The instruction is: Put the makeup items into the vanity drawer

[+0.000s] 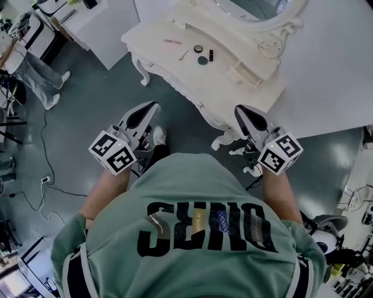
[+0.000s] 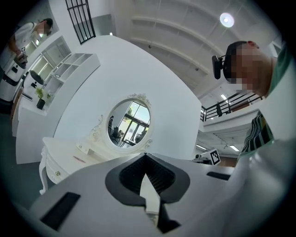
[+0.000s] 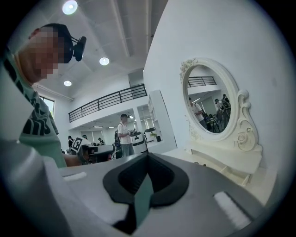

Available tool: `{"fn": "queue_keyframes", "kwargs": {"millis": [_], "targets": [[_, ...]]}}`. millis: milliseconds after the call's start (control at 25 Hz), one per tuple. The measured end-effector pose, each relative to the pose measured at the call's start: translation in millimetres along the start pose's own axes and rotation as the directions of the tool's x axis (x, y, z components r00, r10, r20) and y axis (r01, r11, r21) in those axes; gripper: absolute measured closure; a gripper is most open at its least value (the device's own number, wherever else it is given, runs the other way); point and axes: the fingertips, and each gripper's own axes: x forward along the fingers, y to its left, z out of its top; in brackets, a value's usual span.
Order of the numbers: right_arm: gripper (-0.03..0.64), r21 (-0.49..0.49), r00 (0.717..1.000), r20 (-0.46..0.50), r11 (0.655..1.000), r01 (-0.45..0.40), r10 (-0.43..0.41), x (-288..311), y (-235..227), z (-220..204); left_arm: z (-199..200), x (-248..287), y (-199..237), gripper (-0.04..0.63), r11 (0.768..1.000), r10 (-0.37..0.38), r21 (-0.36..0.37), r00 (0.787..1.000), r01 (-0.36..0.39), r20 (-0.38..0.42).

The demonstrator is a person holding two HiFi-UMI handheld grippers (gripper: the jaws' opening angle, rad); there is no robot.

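On the white vanity (image 1: 157, 41), below its oval mirror (image 1: 256, 11), lie the makeup items: a pink pencil (image 1: 172, 41), a thin stick (image 1: 184, 55), a round compact (image 1: 198, 49), a teal disc (image 1: 202, 60) and a dark lipstick (image 1: 211, 55). The vanity's front drawers look closed, with a knob (image 1: 201, 105) showing. My left gripper (image 1: 154, 105) and right gripper (image 1: 238, 108) are held in the air short of the vanity, both shut and empty. The left gripper (image 2: 145, 155) points at the mirror (image 2: 129, 122). The right gripper (image 3: 148, 155) has the mirror (image 3: 210, 99) to its right.
The vanity's curved legs (image 1: 224, 139) stand just ahead of my right gripper. A person (image 1: 35, 75) stands at the far left beside shelving. Cables (image 1: 46, 180) trail over the grey floor. A white cabinet (image 1: 105, 29) stands behind, a white wall panel (image 1: 332, 70) at the right.
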Motion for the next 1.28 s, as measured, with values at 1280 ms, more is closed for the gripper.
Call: {"fn": "queue_keyframes", "kwargs": {"millis": [1280], "targets": [[0.521, -0.292, 0.782, -0.620, 0.942, -0.166, -0.055, 283.6, -227.2, -48.5, 18.1, 282.1, 237.7, 0.595, 0.995, -0.102, -0.015, 0.964, 0.101, -0.245]]}}
